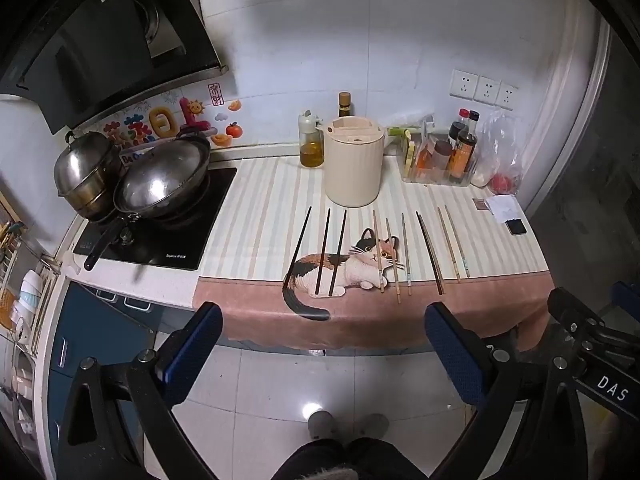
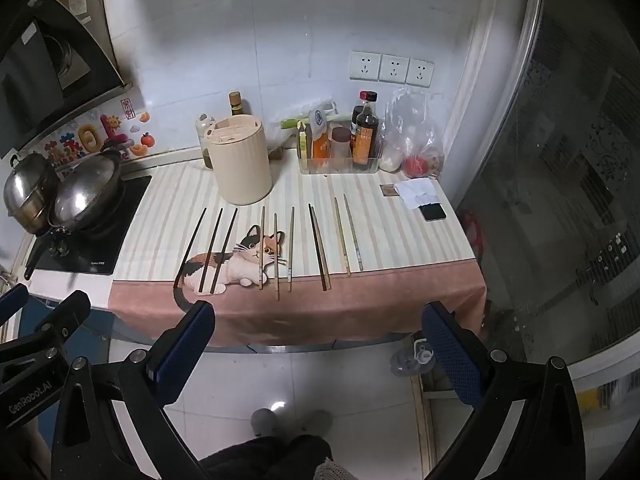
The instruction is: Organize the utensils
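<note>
Both claws hang wide open and empty over the floor, short of the table's (image 1: 400, 332) front edge: left claw (image 1: 324, 344), right claw (image 2: 318, 344). Ahead, ten chopsticks (image 2: 276, 256) lie side by side on the cat-print cloth (image 2: 400, 292), tips near the pink border. Behind them stands the cream utensil holder (image 2: 242, 160). The likely trouble: thin sticks lying flat may roll or slip from a pinch, and the touching dark pair (image 2: 320, 248) could come up together.
</note>
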`<move>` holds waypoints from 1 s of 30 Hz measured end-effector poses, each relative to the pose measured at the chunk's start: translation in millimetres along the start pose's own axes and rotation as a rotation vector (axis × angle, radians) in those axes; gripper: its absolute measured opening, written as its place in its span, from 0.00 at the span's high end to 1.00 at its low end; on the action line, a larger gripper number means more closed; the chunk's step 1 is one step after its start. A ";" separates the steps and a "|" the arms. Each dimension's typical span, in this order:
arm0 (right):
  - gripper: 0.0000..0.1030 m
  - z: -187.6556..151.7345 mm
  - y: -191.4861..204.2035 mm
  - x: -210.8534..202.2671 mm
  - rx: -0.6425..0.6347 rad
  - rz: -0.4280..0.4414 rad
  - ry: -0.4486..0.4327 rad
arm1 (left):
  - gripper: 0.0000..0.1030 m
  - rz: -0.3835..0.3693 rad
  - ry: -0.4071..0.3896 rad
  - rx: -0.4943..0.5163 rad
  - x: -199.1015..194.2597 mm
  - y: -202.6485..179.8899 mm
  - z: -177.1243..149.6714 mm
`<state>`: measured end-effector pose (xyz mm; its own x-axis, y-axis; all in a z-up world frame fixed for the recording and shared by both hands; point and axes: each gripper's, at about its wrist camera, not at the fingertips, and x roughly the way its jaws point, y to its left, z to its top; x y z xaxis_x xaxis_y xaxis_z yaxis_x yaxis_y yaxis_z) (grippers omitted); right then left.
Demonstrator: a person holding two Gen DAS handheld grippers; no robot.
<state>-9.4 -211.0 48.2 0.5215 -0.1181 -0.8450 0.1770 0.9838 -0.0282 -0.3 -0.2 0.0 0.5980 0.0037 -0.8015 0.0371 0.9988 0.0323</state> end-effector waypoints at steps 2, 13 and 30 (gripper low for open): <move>0.00 -1.5 0.0 0.5 0.000 0.000 0.001 | 0.00 -0.002 0.000 -0.001 0.2 -0.1 -0.3; 0.00 15.2 0.8 -12.2 0.002 -0.005 -0.004 | 0.00 0.000 -0.009 0.004 -6.5 1.6 11.3; 0.00 10.9 2.0 -9.9 0.006 -0.003 -0.019 | 0.00 0.001 -0.007 0.006 -9.1 -3.0 27.1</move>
<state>-5.1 -209.3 62.3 0.5365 -0.1235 -0.8348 0.1839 0.9826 -0.0272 15.9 -4.5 23.4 0.6038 0.0046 -0.7971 0.0414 0.9985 0.0371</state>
